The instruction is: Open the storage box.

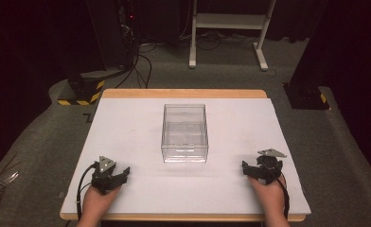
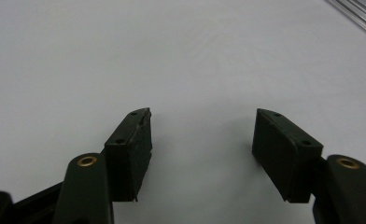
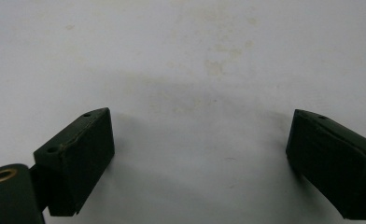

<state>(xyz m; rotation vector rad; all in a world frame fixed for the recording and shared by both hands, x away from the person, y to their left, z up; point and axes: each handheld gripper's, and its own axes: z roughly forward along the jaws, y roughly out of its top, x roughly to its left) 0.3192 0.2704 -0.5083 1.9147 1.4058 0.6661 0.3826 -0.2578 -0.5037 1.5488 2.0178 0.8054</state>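
In the high view we see a clear, rectangular plastic box (image 1: 185,133) that stands upright near the middle of a white table top with a light wooden edge (image 1: 127,123). Its open side faces up, and we cannot see anything inside it. The box is a little longer than wide: its long axis runs from the person's side toward the far edge of the table, and its short sides face the near edge and the far edge.

Our left gripper, black with a grey three-cornered plate on top (image 1: 111,174), rests on the table near the front left corner, held by the left hand (image 1: 98,197). It points toward the right and a little forward. In the left gripper view its two black jaws stand wide apart with only white table between them, and a corner of the clear box (image 2: 358,14) shows at the upper right.

Our right gripper, also black with a grey plate (image 1: 260,169), lies near the front right corner in the right hand (image 1: 269,189) and points toward the left. In the right gripper view its jaws are spread wide too, and they hold nothing; the table surface there has some faint yellowish stains (image 3: 214,67).

Both grippers are well apart from the box, one at each side of it, nearer to the person.
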